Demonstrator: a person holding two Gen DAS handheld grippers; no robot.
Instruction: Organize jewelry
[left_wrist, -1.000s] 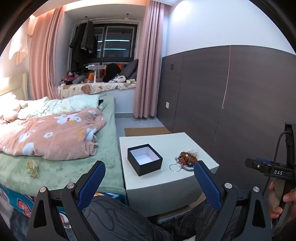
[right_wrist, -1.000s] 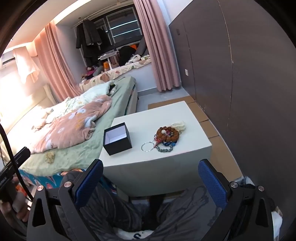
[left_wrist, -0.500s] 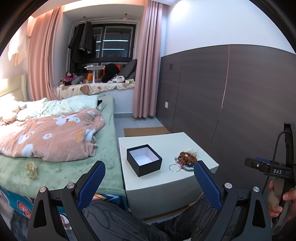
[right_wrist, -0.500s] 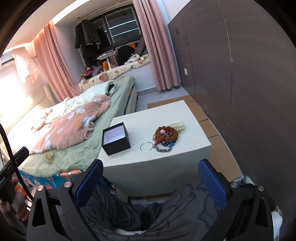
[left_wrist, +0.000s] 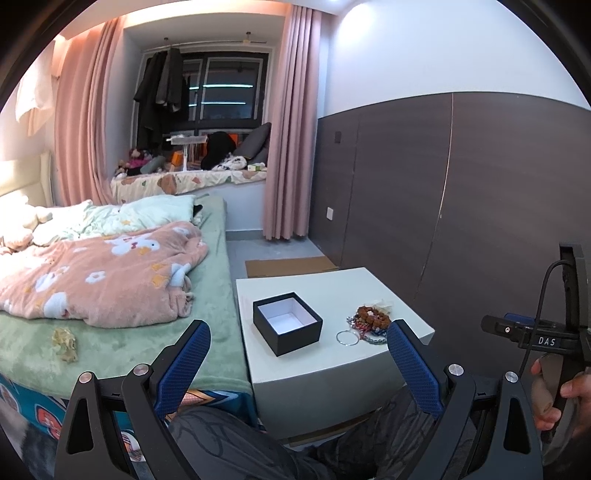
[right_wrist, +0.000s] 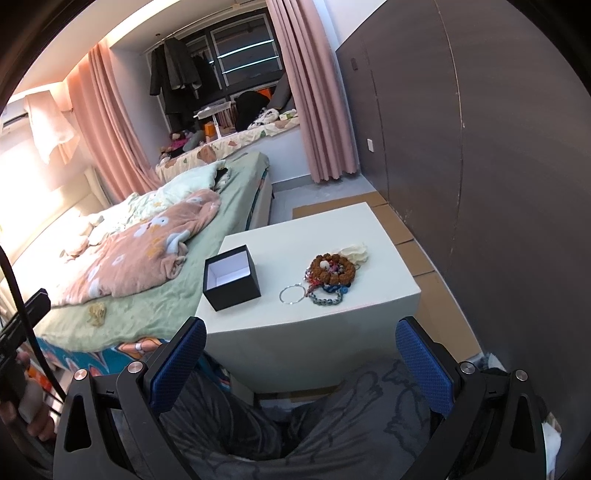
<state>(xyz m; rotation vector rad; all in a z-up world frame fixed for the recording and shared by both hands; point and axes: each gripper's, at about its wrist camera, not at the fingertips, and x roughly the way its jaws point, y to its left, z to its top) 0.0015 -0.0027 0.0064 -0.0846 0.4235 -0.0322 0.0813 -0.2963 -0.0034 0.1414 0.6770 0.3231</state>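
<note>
**Both grippers wide, nothing held**

Little has changed in the last second: I see the table (right_wrist: 373, 236) sitting slightly lower in view. My left gripper (left_wrist: 297, 349) and right gripper (right_wrist: 300, 350) hang spread, touching nothing. The jewelry (right_wrist: 328, 275) lies heaped right of the open box (right_wrist: 231, 278).

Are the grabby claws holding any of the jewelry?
No. The left gripper and right gripper both have open, empty jaws. The bracelets lie on the white table.
</note>
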